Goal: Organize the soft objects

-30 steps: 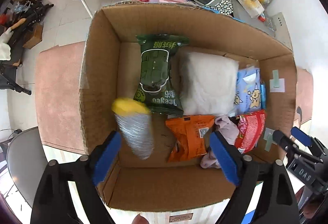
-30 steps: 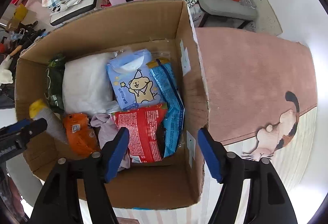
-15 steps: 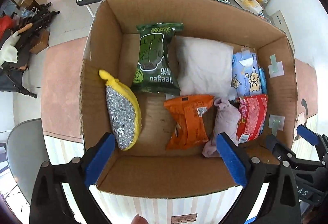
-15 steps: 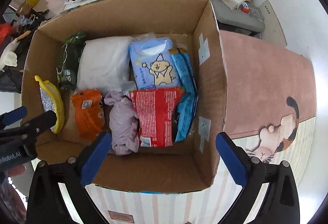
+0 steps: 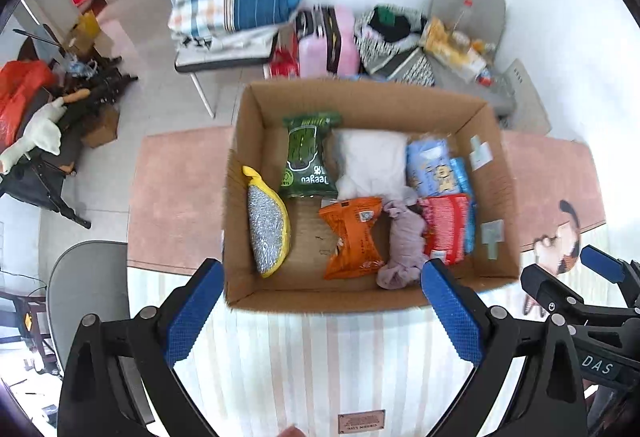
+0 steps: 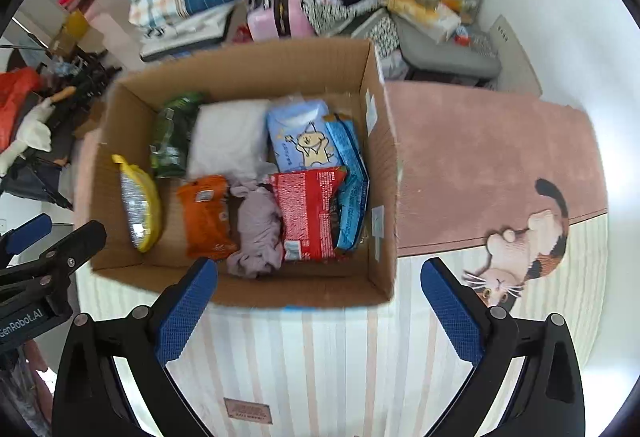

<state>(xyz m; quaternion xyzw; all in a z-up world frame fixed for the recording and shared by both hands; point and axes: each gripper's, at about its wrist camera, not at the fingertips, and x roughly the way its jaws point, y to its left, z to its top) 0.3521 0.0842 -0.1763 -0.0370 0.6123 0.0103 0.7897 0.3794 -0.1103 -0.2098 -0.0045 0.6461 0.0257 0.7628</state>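
Both pairs of tongs hang above the near edge of the cardboard box (image 5: 496,173), spread wide with nothing between their blue pads. The left tongs (image 5: 320,313) sit over the box's near-left part; the right tongs (image 6: 320,311) sit over its near-right corner, half above the striped mat (image 6: 304,357).

The soft things are all down inside the box. The yellow-edged scouring sponge (image 5: 267,223) lies against the left wall, its long axis running away from the tongs, near wall to far. Next to it, with a strip of bare cardboard floor between, lies the orange packet (image 5: 352,237), then the crumpled lilac cloth (image 5: 404,245) touching the red packet (image 5: 446,227). Behind them sit the green packet (image 5: 308,157), the white pillow-like pack (image 5: 370,161) and the blue tissue pack (image 6: 304,137).

The sponge lies ahead and slightly left of the left tongs, clearly nearer to them than to the right pair. I see nothing soft outside the box on the mat, so the sorting looks about done.
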